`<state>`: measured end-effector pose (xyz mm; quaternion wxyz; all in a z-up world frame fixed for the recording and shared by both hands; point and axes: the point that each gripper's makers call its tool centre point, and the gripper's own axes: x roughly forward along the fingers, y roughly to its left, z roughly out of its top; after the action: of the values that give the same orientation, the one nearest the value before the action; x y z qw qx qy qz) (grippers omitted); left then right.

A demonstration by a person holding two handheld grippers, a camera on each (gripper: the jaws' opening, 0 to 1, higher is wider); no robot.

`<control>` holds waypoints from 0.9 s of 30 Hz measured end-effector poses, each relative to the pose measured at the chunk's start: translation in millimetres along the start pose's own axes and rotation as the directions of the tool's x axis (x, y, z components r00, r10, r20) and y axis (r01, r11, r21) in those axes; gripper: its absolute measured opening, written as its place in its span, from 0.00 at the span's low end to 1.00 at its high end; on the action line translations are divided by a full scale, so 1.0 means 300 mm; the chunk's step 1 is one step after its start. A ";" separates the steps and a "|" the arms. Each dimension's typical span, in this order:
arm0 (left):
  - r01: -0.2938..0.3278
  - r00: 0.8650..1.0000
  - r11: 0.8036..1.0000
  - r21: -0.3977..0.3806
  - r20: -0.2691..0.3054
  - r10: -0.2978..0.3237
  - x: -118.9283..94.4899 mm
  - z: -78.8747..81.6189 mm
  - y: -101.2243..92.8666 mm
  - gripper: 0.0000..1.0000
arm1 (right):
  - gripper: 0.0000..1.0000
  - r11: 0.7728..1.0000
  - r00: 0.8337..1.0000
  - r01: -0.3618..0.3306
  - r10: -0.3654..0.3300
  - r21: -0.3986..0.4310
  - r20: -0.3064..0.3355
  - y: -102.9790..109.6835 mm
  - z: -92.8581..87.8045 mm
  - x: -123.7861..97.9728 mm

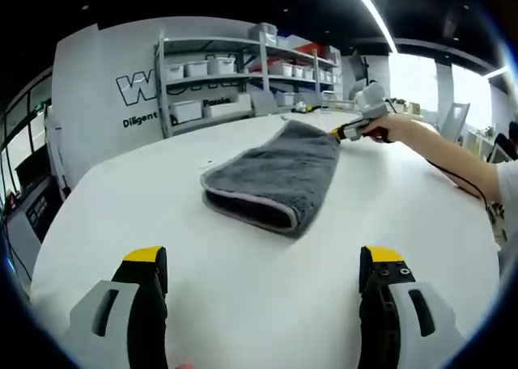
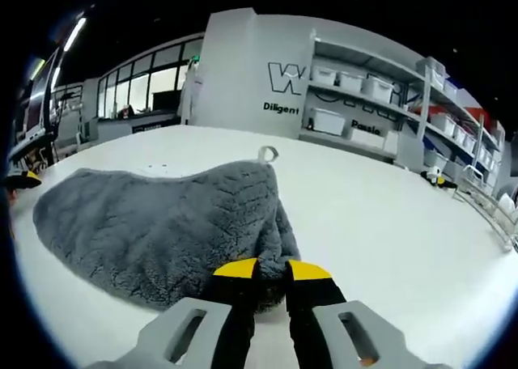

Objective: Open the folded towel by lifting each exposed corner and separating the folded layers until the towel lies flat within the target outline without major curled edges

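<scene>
Bright ceiling strip lights (image 1: 374, 13), soft shadows, sharp focus — fisheye-bent edges

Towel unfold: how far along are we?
Early. Done: nothing opened yet; the grey towel lies folded on the white table, its doubled edge facing the left gripper view. In hand: the right gripper is closed on a far corner of the towel. The left gripper hangs open, short of the cloth. Left: lift that corner, separate the layers, flatten it. I can't make out a target outline.
</scene>
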<state>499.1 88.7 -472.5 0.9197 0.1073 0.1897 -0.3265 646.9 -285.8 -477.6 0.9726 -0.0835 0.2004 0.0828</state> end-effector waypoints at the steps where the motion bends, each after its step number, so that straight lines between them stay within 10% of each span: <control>1: 0.000 1.000 1.000 0.000 0.000 0.000 0.000 0.000 0.000 0.97 | 0.09 1.000 1.000 -0.001 0.001 0.004 0.001 0.003 -0.001 0.000; 27: 0.001 1.000 1.000 0.000 -0.002 -0.001 -0.001 0.000 -0.001 0.97 | 0.11 1.000 1.000 0.001 -0.001 0.019 -0.003 -0.010 -0.006 -0.002</control>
<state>498.7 88.6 -472.4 0.9194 0.1073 0.1906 -0.3269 646.3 -289.3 -478.5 0.9731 -0.0744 0.2026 0.0802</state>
